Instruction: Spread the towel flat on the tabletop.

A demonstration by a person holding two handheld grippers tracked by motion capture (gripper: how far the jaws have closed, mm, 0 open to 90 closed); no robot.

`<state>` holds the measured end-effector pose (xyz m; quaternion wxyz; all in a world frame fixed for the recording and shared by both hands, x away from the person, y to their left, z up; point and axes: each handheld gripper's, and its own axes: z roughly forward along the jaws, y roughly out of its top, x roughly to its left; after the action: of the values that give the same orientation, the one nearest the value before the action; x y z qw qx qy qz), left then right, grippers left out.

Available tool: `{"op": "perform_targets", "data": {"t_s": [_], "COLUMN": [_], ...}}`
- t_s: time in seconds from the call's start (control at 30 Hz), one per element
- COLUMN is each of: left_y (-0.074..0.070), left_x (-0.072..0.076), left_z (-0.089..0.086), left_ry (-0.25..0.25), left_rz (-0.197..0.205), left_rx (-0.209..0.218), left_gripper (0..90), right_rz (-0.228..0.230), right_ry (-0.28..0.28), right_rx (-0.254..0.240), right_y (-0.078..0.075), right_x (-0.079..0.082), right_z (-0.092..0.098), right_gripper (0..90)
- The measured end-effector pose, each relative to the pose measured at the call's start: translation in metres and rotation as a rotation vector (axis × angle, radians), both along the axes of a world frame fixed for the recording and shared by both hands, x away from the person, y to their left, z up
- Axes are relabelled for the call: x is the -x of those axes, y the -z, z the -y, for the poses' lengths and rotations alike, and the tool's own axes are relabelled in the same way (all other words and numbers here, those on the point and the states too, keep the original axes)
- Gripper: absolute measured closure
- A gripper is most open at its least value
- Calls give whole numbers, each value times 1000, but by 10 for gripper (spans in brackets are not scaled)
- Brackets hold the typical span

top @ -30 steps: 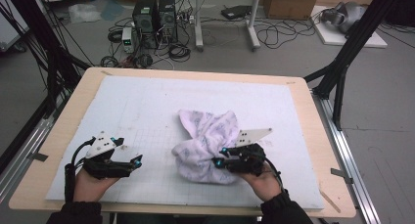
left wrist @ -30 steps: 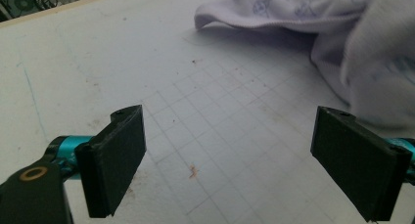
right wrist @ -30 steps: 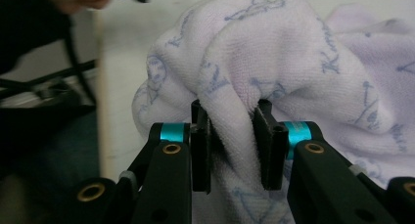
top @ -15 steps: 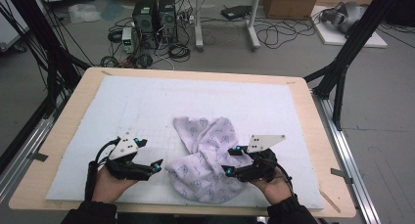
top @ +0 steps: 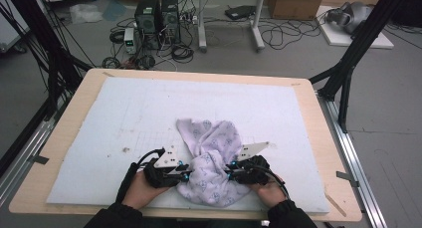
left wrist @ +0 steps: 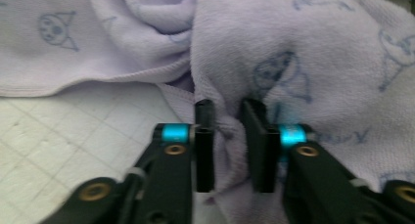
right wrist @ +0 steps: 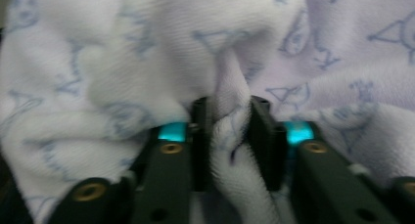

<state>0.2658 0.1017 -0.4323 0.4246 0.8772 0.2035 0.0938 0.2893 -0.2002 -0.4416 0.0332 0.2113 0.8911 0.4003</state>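
A crumpled pale lilac towel (top: 211, 161) with small blue printed figures lies on the white mat near the table's front edge. My left gripper (top: 185, 174) is at the towel's left side and my right gripper (top: 230, 176) at its right side. Both have just been closing. In the left gripper view the left gripper (left wrist: 229, 117) pinches a fold of the towel (left wrist: 293, 53) between its black jaws. In the right gripper view the right gripper (right wrist: 230, 116) squeezes a ridge of the towel (right wrist: 122, 62) between its jaws.
The white mat (top: 129, 113) covers most of the wooden table (top: 69, 108). Black frame legs (top: 348, 63) stand at the table's right and left. Computers and cables (top: 159, 14) lie on the floor beyond the far edge.
The left hand slid right, up to the towel, and its jaws closed on a fold. The towel was pulled nearer the front edge. The right hand dropped lower, its jaws closed on the cloth.
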Motion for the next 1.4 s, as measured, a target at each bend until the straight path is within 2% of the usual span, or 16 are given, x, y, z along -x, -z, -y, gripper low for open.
{"op": "perform_targets", "data": {"t_s": [0.07, 0.23, 0.4, 0.47, 0.53, 0.77, 0.8, 0.87, 0.97, 1.03, 1.2, 1.27, 1.3, 1.33, 1.37, 1.4], "left_y": [-1, -8, -20, -24, -26, -23, -25, -31, -38, -49, -49, -41, -41, -34, -34, -25], "left_x": [0, 7, 22, 31, 45, 63, 62, 58, 51, 37, 9, -13, -13, -25, -25, -34], "left_z": [-4, -20, -46, -56, -69, -78, -78, -79, -77, -70, -47, -24, -24, -8, -8, 8], "left_ry": [-3, -39, -78, -93, -102, -73, -80, -83, -92, -96, -79, -87, -87, -86, -86, -116], "left_rz": [-8, -8, 15, 22, 17, -15, -21, -16, -3, 14, 1, -25, -25, -41, -41, -34], "left_rx": [9, 30, 53, 56, 61, 59, 70, 97, 120, 164, 162, 151, 151, 120, 120, 59], "left_gripper": [824, 841, 843, 844, 845, 816, 611, 515, 457, 457, 462, 495, 515, 539, 557, 561], "right_rz": [-5, -10, 17, 13, 5, -34, -36, -11, 5, 43, 40, 31, 46, 56, 50, 48], "right_ry": [-10, -15, -27, -36, -43, -82, -97, -79, -43, -8, 80, 88, 91, 91, 92, 90], "right_rx": [3, -47, -75, -110, -110, -49, -66, -108, -191, -168, -106, -78, -45, -21, -6, 8], "right_y": [-2, -12, -25, -29, -30, -20, -22, -32, -45, -47, -25, -18, -16, -14, -12, -9], "right_x": [2, 5, 12, 18, 23, 46, 48, 45, 34, 25, 1, -5, -6, -8, -10, -12], "right_z": [0, 6, 6, 4, 2, 0, 3, 9, 22, 28, 34, 32, 31, 29, 28, 27], "right_gripper": [811, 820, 819, 819, 819, 804, 719, 647, 543, 521, 464, 463, 468, 479, 489, 499]}}
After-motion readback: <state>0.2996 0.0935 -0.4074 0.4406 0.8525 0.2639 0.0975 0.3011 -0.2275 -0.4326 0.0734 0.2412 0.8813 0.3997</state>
